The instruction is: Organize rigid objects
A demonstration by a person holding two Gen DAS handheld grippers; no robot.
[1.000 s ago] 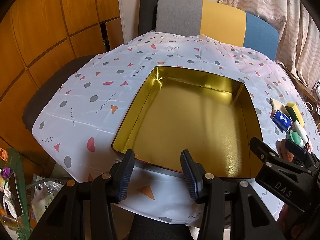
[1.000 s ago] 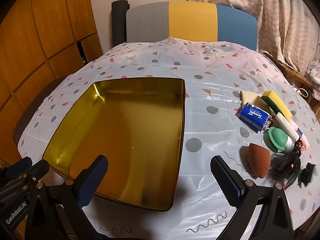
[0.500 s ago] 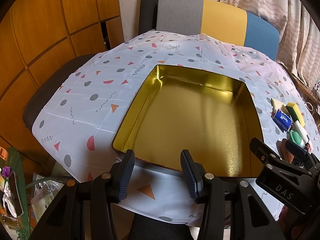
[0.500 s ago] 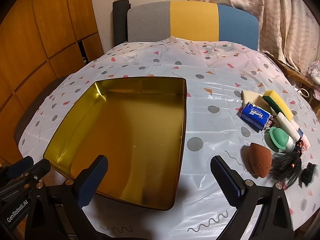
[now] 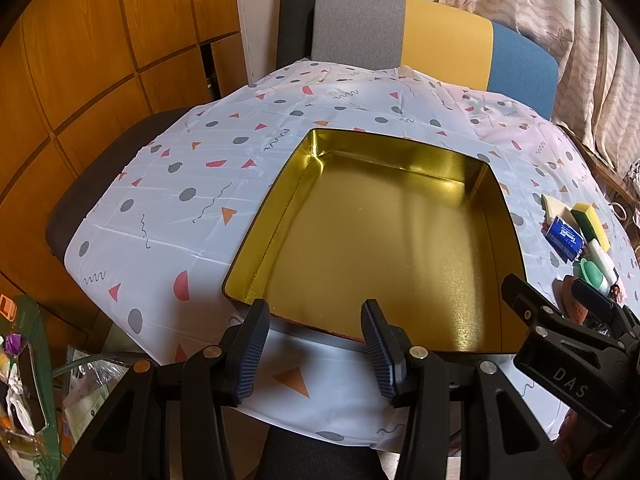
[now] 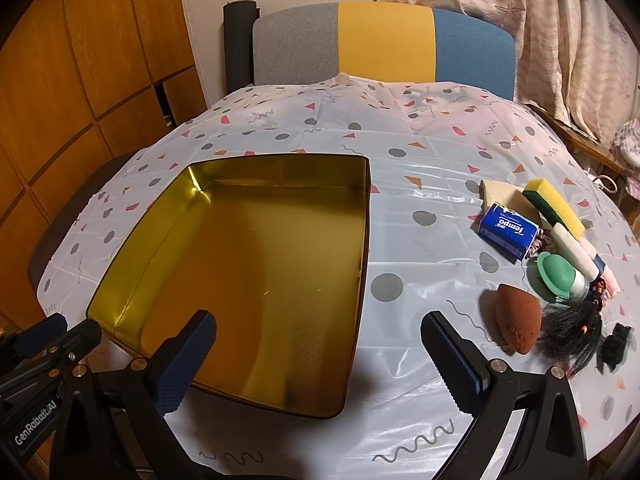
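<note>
The gold tin point(image 6: 256, 280) sits empty at centre-left of the right wrist view on the desk point(image 6: 420, 168); the blue Tempo pack point(image 6: 508, 230), brown sponge point(image 6: 518, 322) and other items cluster at right; left tongs point(image 5: 316, 350) part-open, empty; right tongs point(image 6: 318, 364) wide, empty.

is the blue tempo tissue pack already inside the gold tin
No, the Tempo tissue pack lies on the tablecloth to the right of the gold tin, whose inside is bare.
</note>
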